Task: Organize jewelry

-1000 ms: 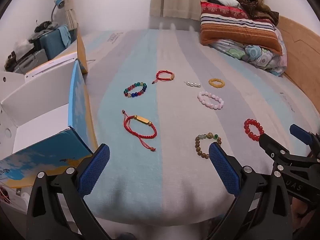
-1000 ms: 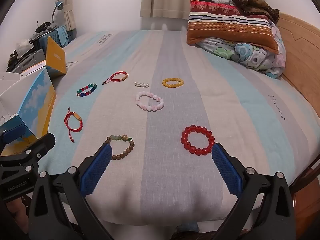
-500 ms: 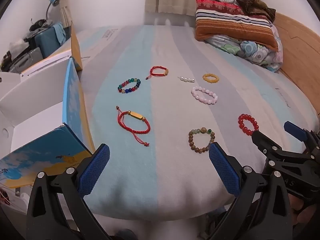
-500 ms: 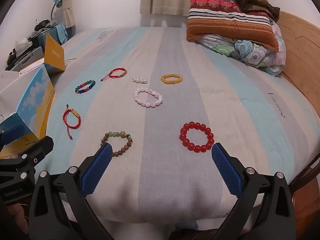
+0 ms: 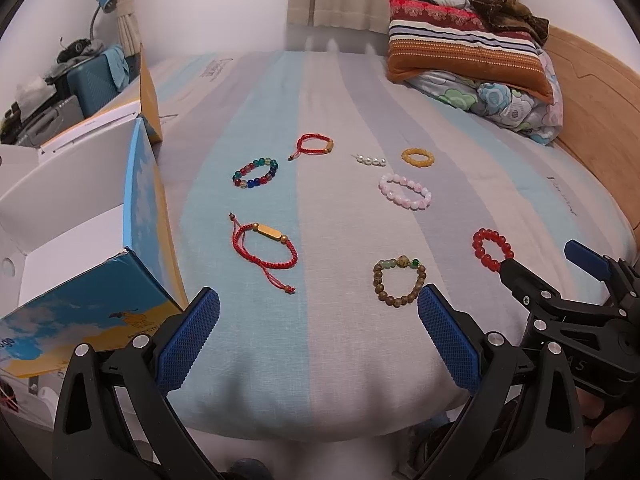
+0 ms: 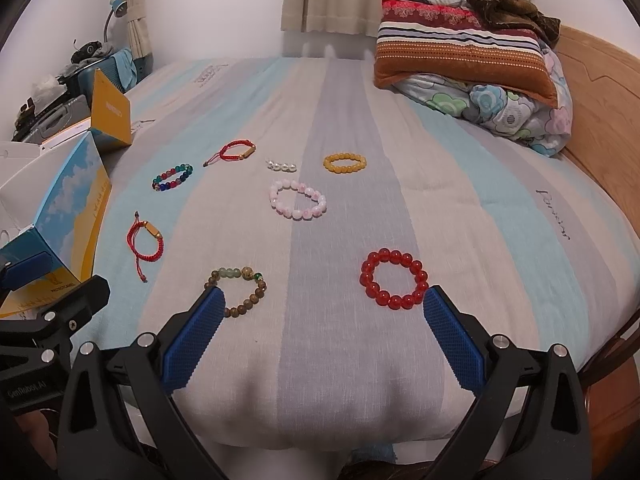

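Several bracelets lie on the striped bed. Nearest are a red cord bracelet [image 5: 264, 250], a brown bead bracelet [image 5: 399, 282] and a red bead bracelet [image 6: 393, 278]. Farther back lie a multicolour bead bracelet [image 5: 256, 172], a small red cord bracelet [image 5: 314, 145], a pearl piece [image 5: 371, 160], a yellow bead bracelet [image 6: 345, 162] and a pink bead bracelet [image 6: 298, 199]. My left gripper [image 5: 318, 338] is open and empty at the bed's near edge. My right gripper [image 6: 320, 334] is open and empty, with the brown and red bead bracelets just ahead of its fingertips.
An open blue-and-yellow cardboard box [image 5: 76, 240] stands at the left edge of the bed. Pillows and a folded quilt [image 5: 476, 64] are piled at the far right by the wooden headboard [image 6: 596, 120]. A suitcase and clutter [image 5: 80, 80] stand at the far left.
Both grippers have drawn back and risen slightly, so the bracelets sit a little farther away in view. Both stay open and nothing on the bed has moved.
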A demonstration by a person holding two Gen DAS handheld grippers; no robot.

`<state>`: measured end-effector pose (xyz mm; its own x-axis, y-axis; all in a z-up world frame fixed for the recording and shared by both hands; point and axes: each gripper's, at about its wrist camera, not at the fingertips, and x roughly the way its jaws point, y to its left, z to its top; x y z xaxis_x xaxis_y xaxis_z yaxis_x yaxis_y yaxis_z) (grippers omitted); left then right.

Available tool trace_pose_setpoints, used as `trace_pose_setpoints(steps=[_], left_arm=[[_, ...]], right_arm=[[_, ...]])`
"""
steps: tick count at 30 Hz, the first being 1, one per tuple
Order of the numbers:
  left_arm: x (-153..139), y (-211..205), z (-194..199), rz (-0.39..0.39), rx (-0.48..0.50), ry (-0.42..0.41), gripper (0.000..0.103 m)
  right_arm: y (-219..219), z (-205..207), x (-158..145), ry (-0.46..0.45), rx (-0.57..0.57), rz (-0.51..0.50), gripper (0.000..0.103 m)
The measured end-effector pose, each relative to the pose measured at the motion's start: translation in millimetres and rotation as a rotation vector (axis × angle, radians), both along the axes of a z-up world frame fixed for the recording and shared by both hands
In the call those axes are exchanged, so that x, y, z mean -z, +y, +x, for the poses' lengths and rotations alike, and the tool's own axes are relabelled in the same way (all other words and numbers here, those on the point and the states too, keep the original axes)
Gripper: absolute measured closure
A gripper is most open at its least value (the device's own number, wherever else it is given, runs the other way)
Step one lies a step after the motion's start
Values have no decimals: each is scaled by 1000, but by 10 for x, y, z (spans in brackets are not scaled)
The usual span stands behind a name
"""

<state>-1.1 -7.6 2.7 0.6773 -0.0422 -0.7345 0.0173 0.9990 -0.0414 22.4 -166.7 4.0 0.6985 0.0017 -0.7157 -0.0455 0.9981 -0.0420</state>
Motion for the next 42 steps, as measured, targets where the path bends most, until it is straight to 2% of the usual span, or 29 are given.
trace_pose_setpoints(steps=[42], left_arm=[[-10, 21, -3, 7, -12, -8, 6]], right_arm=[[25, 6, -35, -13, -2, 6, 7]])
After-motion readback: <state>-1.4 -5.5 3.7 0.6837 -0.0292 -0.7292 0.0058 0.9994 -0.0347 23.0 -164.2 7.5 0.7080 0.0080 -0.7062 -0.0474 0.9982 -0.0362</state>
